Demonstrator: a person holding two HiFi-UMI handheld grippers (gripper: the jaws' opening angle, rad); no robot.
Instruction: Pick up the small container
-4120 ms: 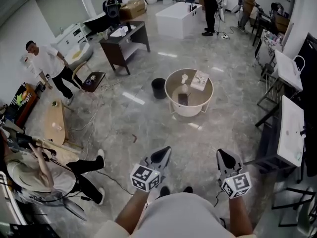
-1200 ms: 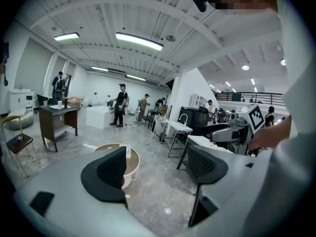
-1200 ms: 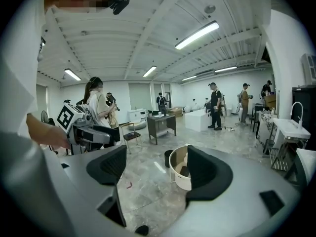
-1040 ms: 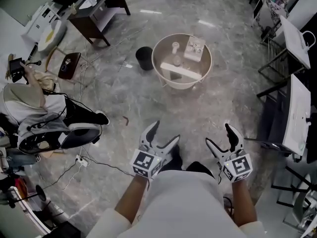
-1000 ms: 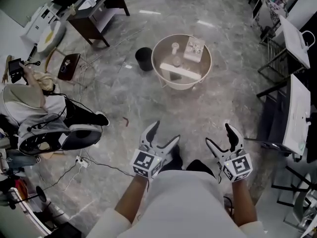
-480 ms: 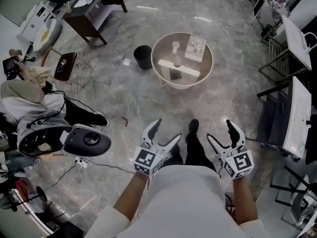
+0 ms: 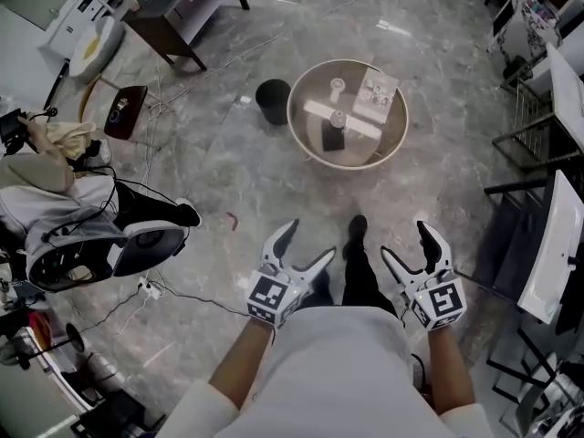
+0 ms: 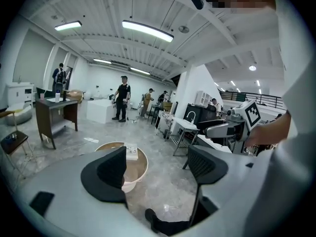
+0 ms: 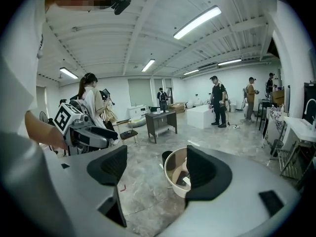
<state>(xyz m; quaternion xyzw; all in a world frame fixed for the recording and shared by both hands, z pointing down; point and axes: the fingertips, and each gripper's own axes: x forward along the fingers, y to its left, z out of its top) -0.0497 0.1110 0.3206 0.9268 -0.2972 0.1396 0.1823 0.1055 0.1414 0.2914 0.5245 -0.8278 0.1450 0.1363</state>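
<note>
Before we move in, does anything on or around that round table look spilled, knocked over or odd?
Nothing looks spilled or tipped on the round table. The only stray things are on the floor: a loose cable trails just left of the left gripper, and a small reddish scrap lies beyond it.

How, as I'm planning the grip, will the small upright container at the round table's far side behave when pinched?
The small container looks narrow and upright, so a sideways nudge likely tips it. Probably light, being tiny beside the round table.
</note>
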